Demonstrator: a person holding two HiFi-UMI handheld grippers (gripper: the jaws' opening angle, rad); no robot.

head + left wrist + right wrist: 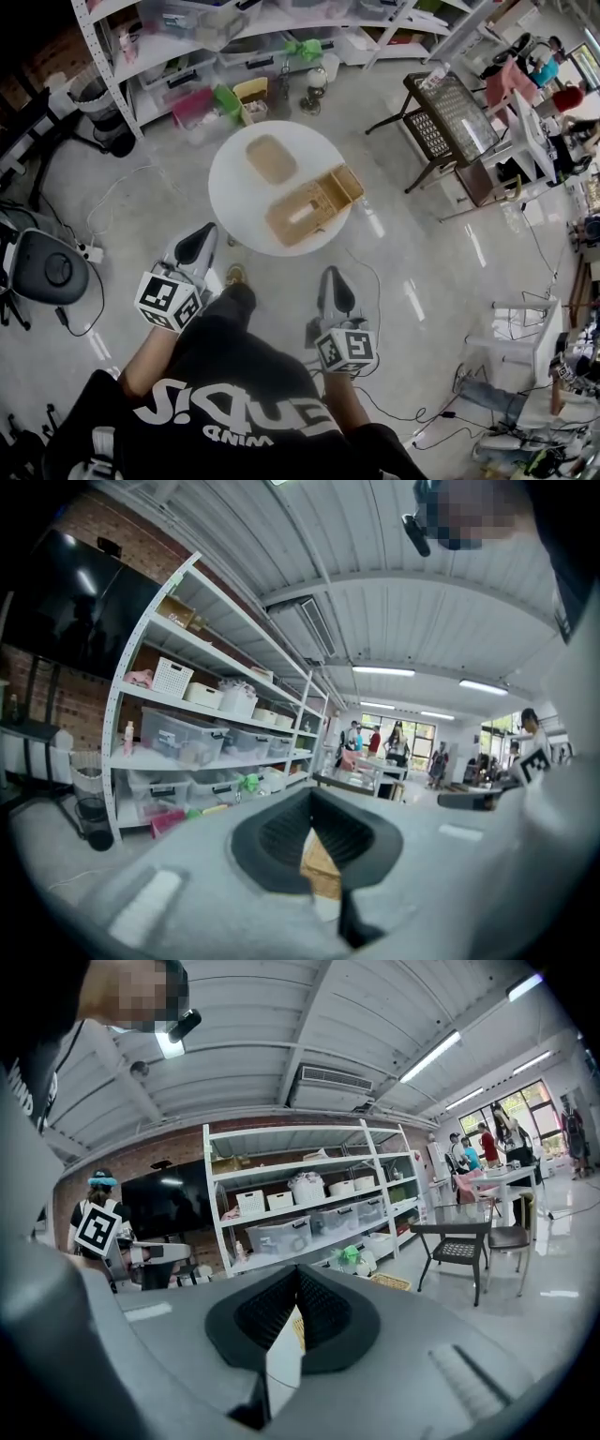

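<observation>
Head view has your left claw (204, 234) and right claw (331, 277) held close to your body above the floor, both short of the round white surface (234, 202) and touching nothing. In each gripper view the fingertips meet, so both claws are closed and empty. Beyond them, the wooden box (314, 203) lies open-side up on the surface's right part, with its long axis slanting from near-left to far-right. Farther back, a shallow wooden tray (271, 158) lies just apart from it, with shelves (234, 42) behind.

Open wooden box (314, 204) on round white table (230, 202); flat wooden tray (271, 158) nr, apart.
</observation>
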